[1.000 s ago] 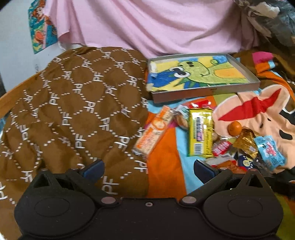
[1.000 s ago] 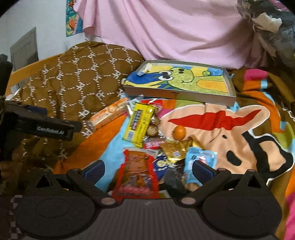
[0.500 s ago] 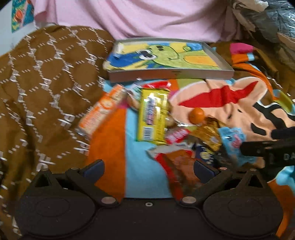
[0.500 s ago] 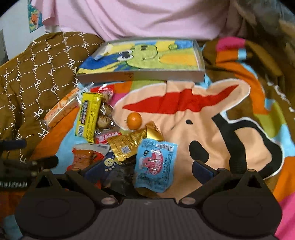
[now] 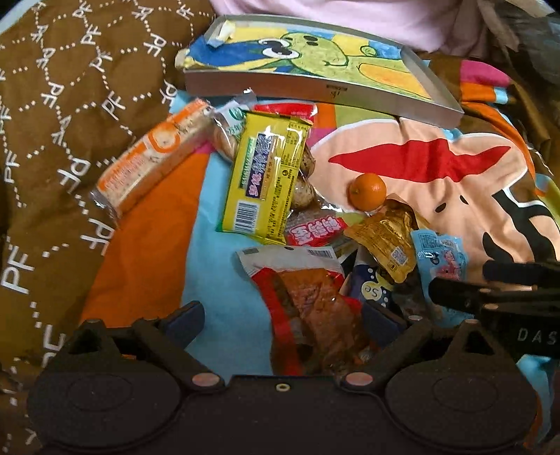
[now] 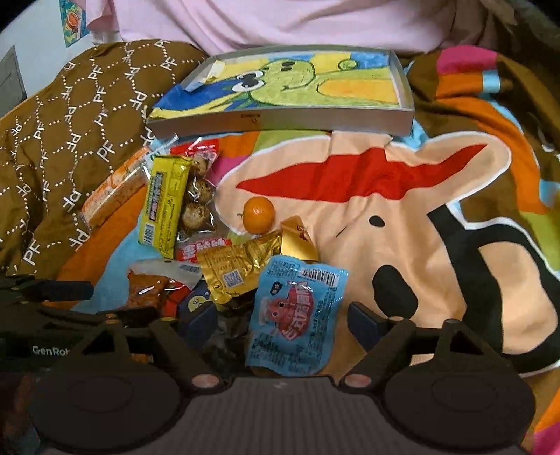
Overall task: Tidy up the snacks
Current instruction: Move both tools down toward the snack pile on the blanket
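Note:
A pile of snacks lies on a colourful cartoon blanket. My left gripper [image 5: 283, 320] is open, its jaws either side of a red-brown meat packet [image 5: 308, 308]. My right gripper [image 6: 285, 320] is open, its jaws either side of a light blue packet [image 6: 297, 315]. Farther off lie a yellow packet [image 5: 267, 175], an orange cracker pack [image 5: 154, 164], a small orange [image 6: 258, 214] and a gold packet [image 6: 238, 269]. A grey tray [image 6: 280, 120] lined with a green cartoon towel sits behind the pile and holds no snacks.
A brown quilted cover [image 5: 70, 105] rises on the left. Pink cloth [image 6: 280, 24] hangs behind the tray. The other gripper shows at the right edge of the left wrist view [image 5: 507, 297] and at the left edge of the right wrist view [image 6: 52, 315].
Both grippers have moved forward and down onto the snack pile. The left swung right from the brown cover to the red-brown packet. The right came over the blue packet. Both stayed open.

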{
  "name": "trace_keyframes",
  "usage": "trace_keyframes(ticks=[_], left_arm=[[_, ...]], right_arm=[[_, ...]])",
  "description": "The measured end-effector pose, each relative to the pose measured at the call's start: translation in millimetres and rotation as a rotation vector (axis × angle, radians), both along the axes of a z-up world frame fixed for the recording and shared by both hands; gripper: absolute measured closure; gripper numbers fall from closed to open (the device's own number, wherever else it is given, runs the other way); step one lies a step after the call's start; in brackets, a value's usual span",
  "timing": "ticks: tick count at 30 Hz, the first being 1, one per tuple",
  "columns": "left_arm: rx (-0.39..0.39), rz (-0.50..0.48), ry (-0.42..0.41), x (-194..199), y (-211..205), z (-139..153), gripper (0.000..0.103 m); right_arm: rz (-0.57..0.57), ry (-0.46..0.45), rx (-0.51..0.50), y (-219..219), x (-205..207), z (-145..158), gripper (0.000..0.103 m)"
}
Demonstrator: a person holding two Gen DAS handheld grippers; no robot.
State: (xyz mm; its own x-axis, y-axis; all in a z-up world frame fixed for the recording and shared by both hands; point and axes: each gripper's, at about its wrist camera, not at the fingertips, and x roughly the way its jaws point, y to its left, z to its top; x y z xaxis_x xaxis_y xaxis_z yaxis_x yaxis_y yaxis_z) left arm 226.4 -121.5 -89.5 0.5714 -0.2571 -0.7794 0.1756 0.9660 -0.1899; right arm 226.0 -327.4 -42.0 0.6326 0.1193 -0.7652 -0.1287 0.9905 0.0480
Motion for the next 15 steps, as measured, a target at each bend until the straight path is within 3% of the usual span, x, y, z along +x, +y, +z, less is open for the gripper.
trace_keyframes(ticks=[4,15], left_arm=[[-0.001,-0.014,0.041,9,-6,-7,0.006],[0.056,-0.19,0.091,21,0,-5,0.007]], right_arm=[[-0.015,0.03,0.008,-5,6,-9,0.023],[0.056,0.012,-0.072,2,5,-16,0.036]])
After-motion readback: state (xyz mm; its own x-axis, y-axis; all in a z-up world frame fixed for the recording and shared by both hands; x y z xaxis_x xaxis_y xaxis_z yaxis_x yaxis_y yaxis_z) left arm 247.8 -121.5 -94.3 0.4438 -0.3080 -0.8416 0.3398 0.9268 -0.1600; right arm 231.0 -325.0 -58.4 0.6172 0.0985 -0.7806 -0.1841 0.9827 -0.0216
